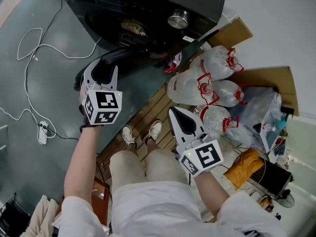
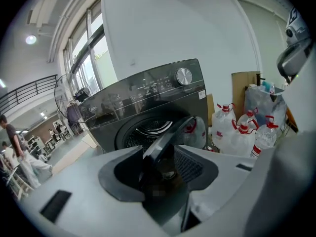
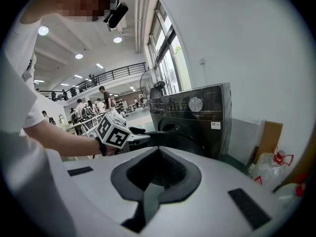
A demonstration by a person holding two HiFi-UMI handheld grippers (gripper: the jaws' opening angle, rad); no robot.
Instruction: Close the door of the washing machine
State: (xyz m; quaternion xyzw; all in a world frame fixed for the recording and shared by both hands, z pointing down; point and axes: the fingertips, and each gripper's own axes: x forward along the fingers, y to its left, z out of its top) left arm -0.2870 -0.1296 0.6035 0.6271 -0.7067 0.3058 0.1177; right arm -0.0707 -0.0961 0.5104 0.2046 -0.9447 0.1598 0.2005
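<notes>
A dark front-loading washing machine stands at the top of the head view, its round door swung out toward me. My left gripper is at the door's outer edge. In the left gripper view the door's rim sits between the jaws, which are shut on it, with the drum opening behind. My right gripper hangs lower, above my right thigh and apart from the machine, jaws together with nothing in them. The right gripper view shows the machine ahead and the left gripper's marker cube at the door.
Several large water bottles with red handles and flattened cardboard stand right of the machine. A white cable and power strip lie on the floor at left. My feet stand on wooden slats. Clutter, including an orange bag, fills the right side.
</notes>
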